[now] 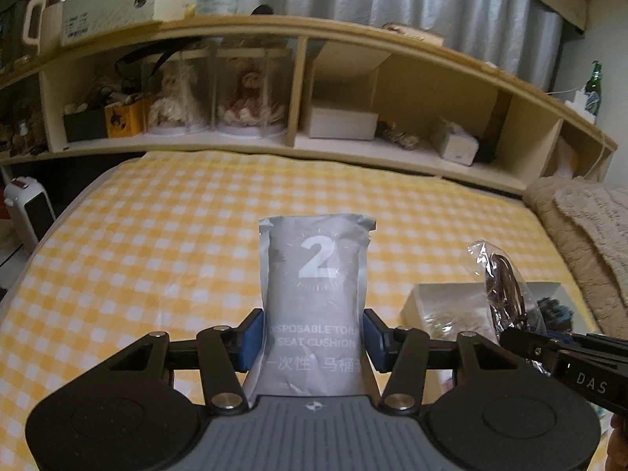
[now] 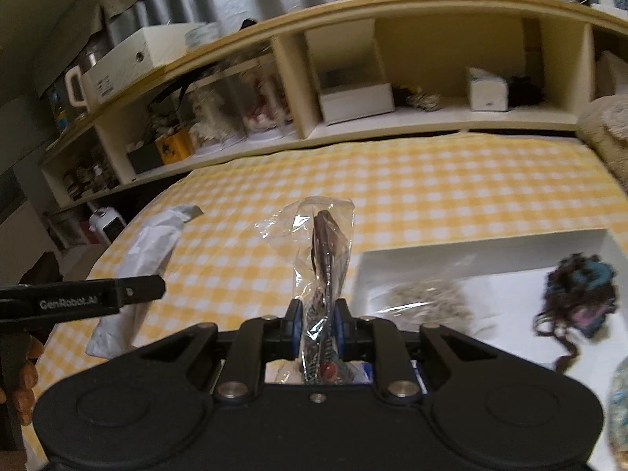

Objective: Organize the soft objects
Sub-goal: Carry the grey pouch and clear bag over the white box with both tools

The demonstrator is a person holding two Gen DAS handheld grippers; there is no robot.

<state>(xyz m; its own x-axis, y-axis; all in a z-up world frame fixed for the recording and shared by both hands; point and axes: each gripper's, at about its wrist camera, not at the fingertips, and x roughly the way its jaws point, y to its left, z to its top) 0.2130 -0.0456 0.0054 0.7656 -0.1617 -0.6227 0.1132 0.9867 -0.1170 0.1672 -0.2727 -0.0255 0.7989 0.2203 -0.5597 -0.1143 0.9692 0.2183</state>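
My left gripper (image 1: 312, 337) is shut on a grey pouch (image 1: 314, 286) printed "2" and "disposable toilet seat cushion", held upright above the yellow checked bed (image 1: 157, 243). The pouch also shows in the right wrist view (image 2: 145, 259). My right gripper (image 2: 317, 324) is shut on a clear plastic bag (image 2: 324, 251) with a dark brown item inside, held up beside a white box (image 2: 490, 243). The bag also shows in the left wrist view (image 1: 506, 278). The box holds a grey fluffy item (image 2: 431, 298) and a dark blue-purple yarn item (image 2: 577, 290).
A wooden headboard shelf (image 1: 306, 78) with dolls, boxes and clutter runs behind the bed. A beige blanket (image 1: 581, 227) lies at the right. A small white heater (image 1: 27, 208) stands left of the bed.
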